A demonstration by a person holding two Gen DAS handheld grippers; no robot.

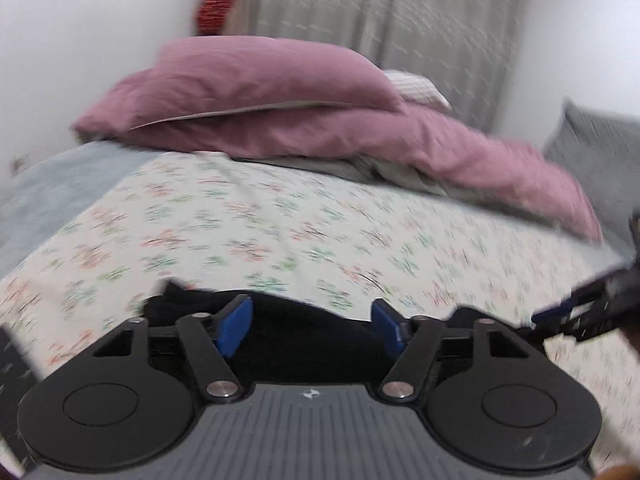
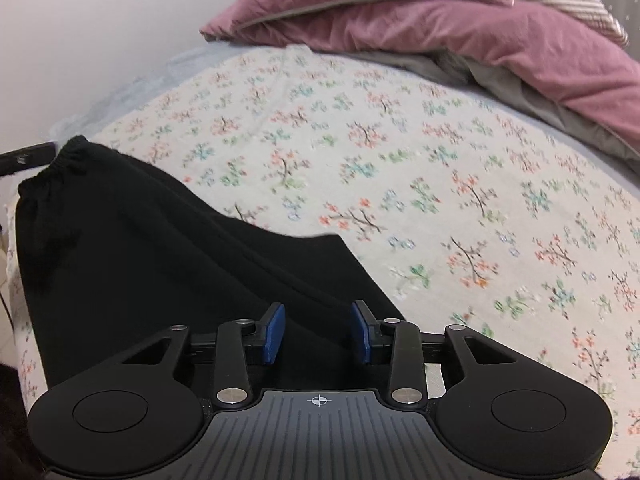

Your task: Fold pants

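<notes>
The black fabric pants (image 2: 168, 248) lie on the bed's cream floral-print sheet (image 2: 460, 184), folded lengthwise with the gathered elastic waistband (image 2: 52, 168) at the far left end in the right wrist view and the cloth widening toward the camera; the right hand-held gripper (image 2: 319, 332) hangs just above the near part of the pants with its blue-padded fingers (image 2: 274, 332) spread apart and nothing between them, black cloth showing in the gap; the left hand-held gripper (image 1: 312, 326) is likewise spread wide, its blue pads (image 1: 236, 328) clear of each other over a dark bulge of the pants (image 1: 304, 320) just ahead of it, though motion blur leaves it unclear whether the tips touch the cloth; in the left wrist view the right hand-held gripper enters from the right edge as a blurred black shape (image 1: 592, 312); at the far end of the bed a mauve cotton pillow (image 1: 256, 76) rests on a rumpled mauve duvet (image 1: 460, 152) with a grey underside, and a pale grey patterned curtain (image 1: 380, 12) hangs behind them against a white wall (image 1: 88, 40).
</notes>
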